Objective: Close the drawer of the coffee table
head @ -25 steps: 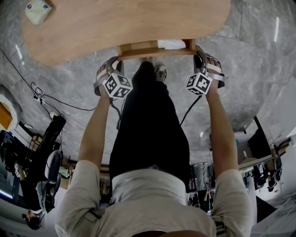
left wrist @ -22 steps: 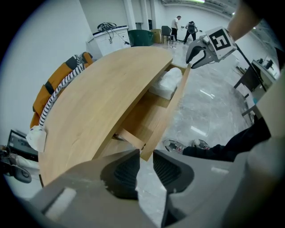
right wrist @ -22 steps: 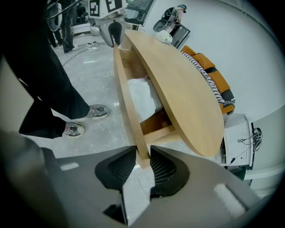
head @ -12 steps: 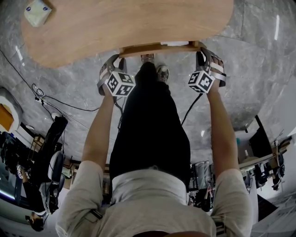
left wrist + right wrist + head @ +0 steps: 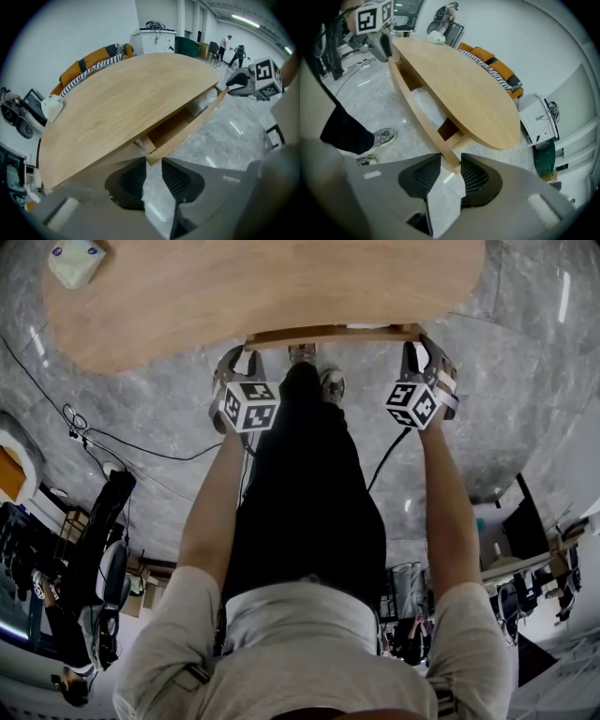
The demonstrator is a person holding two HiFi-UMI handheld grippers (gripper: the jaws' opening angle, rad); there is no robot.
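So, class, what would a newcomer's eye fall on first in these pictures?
The big oval wooden coffee table fills the top of the head view, its drawer slightly out. The left gripper and right gripper sit at the drawer front's two ends. Their jaws have just been opening, with one end between each pair's tips.

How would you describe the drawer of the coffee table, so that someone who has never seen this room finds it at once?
Look for the large rounded wooden coffee table on the grey marble floor. Under its edge nearest the person hangs a shallow wooden drawer, slightly open. It alone sticks out from beneath the top, with something white inside.
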